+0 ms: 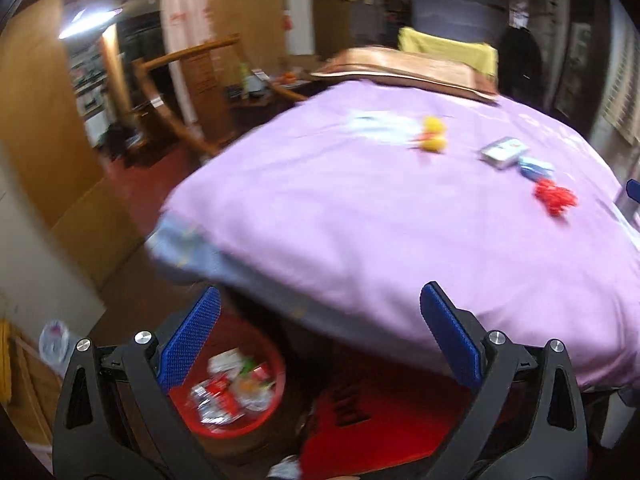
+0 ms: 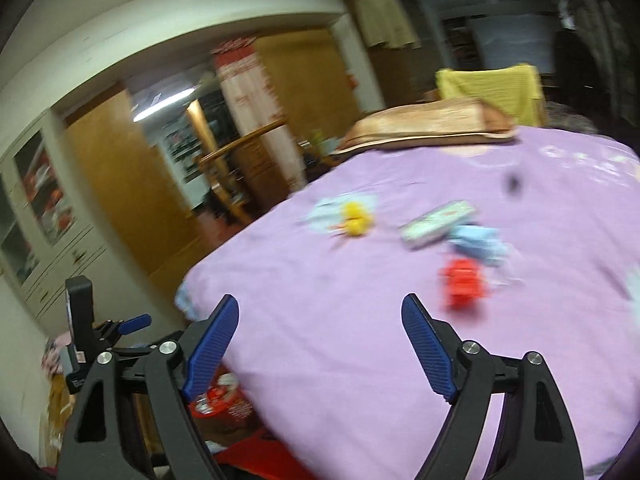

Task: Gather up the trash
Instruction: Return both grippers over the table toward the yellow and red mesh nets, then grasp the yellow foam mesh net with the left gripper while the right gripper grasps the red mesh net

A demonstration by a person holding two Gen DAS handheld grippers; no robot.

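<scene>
Currently, stock of the room as seen from the foot of the bed [image 1: 360, 240]:

Bin [image 1: 276, 392]: red, round, on the floor at the near left corner of the bed, just under the overhang of the purple cover. Contents: a heap of crumpled wrappers [image 1: 230, 386], red, white and clear. Judged as trash already gathered, so part of the job looks done.

Left gripper [image 1: 320, 328]: jaws released, wide apart, nothing between the blue pads. It hangs above the bin and the bed's near edge.

Right gripper [image 2: 320, 336]: jaws likewise spread, empty, over the near part of the cover and aimed toward the far items.

Still lying on the cover, well apart from the bin, toward the far right:
- yellow item [image 1: 434, 136], two rounded lumps with a bit of orange, resting on a pale patch; too blurred to name.
- flat box [image 1: 502, 152], grey-white, small.
- blue wrapper [image 1: 536, 168], crumpled, touching or just beside the box.
- red piece [image 1: 556, 198], crinkled, nearest of the four and just beside the blue one.

Pillow [image 1: 404, 68]: brown, at the far end; not trash.

Clear packet [image 1: 54, 340]: on the floor at far left of the bin; whether it counts as trash I cannot tell.

Judgement: roughly midway; four pieces on the bed remain, neither tool carrying anything.
</scene>
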